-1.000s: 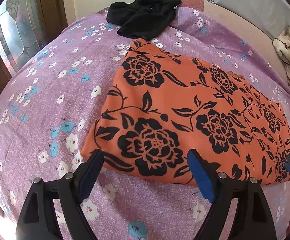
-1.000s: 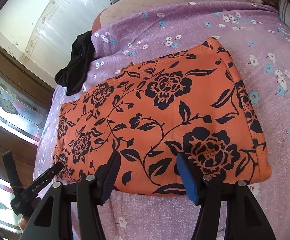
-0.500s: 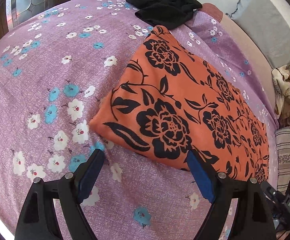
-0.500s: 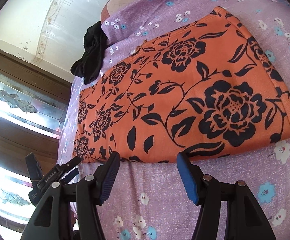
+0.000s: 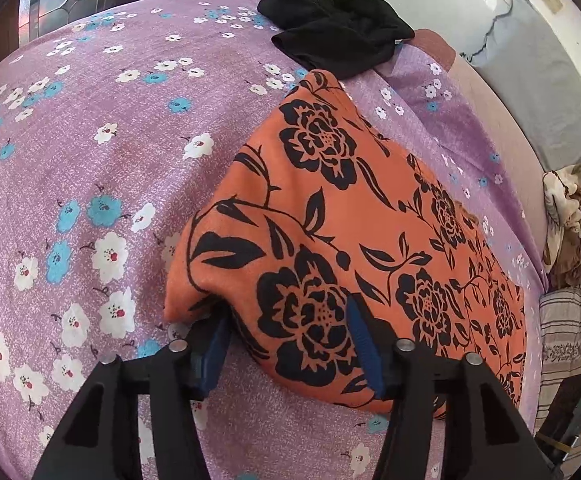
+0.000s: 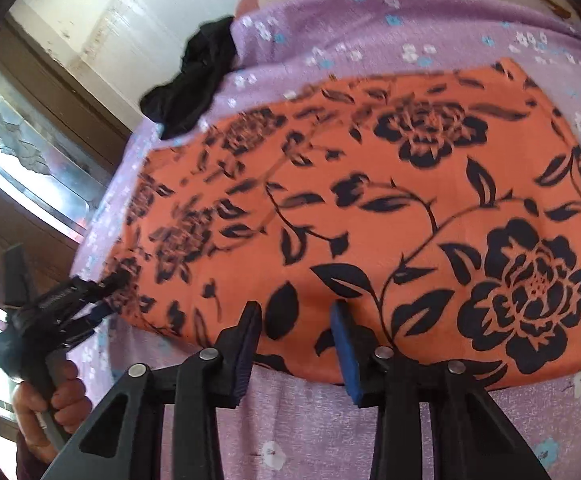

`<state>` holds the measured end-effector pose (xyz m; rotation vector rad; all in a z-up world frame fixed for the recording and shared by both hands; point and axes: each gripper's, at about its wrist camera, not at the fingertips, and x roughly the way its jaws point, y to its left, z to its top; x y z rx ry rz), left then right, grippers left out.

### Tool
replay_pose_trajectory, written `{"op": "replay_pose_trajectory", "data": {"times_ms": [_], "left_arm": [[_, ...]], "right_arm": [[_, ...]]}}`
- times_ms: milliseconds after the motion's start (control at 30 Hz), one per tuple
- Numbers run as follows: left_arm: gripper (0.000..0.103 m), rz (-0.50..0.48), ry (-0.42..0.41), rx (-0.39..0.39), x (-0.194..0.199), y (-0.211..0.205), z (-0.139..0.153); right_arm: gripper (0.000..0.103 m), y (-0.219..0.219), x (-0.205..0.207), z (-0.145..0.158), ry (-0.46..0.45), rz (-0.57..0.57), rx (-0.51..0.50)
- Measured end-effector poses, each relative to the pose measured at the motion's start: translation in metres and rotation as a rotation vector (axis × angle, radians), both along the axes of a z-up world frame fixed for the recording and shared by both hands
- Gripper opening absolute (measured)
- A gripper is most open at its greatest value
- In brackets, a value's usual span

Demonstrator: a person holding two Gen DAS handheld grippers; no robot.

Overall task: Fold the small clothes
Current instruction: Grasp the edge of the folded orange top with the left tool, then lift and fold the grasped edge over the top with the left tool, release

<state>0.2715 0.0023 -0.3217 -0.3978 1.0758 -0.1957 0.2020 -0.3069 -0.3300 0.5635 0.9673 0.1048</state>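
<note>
An orange cloth with black flowers (image 5: 370,220) lies folded into a long rectangle on the purple flowered bedsheet (image 5: 90,140). My left gripper (image 5: 290,344) straddles its near left corner; the jaws are narrowed around a raised bunch of the cloth. My right gripper (image 6: 296,344) straddles the near long edge of the cloth (image 6: 370,200), jaws narrowed with fabric between them. The left gripper also shows in the right wrist view (image 6: 102,292) at the cloth's left end.
A black garment (image 5: 330,36) lies bunched at the far end of the bed, also in the right wrist view (image 6: 194,84). Crumpled beige fabric (image 5: 578,216) and a striped cushion (image 5: 570,340) sit at the right. A stained-glass window (image 6: 18,152) is at the left.
Both grippers moved forward onto the orange cloth and their jaws narrowed around its edge. The left one now lifts the near corner into a bunch.
</note>
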Motion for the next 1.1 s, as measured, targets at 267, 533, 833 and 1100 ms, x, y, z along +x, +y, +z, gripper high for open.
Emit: {"op": "replay_pose_trajectory", "data": {"times_ms": [267, 533, 833, 1100], "left_arm": [[0.026, 0.058, -0.061, 0.062, 0.0, -0.005, 0.003], [0.046, 0.057, -0.07, 0.091, 0.008, -0.018, -0.004], [0.022, 0.012, -0.177, 0.171, 0.001, -0.038, 0.018], [0.019, -0.179, -0.354, 0.271, -0.022, -0.1, 0.06]], "right_arm": [[0.034, -0.004, 0.0, 0.001, 0.007, 0.0, 0.038], [0.034, -0.005, -0.001, 0.001, 0.004, 0.003, 0.046], [0.034, -0.016, -0.003, 0.001, 0.023, 0.006, 0.134], [0.038, -0.064, -0.014, 0.009, -0.024, -0.11, 0.263]]}}
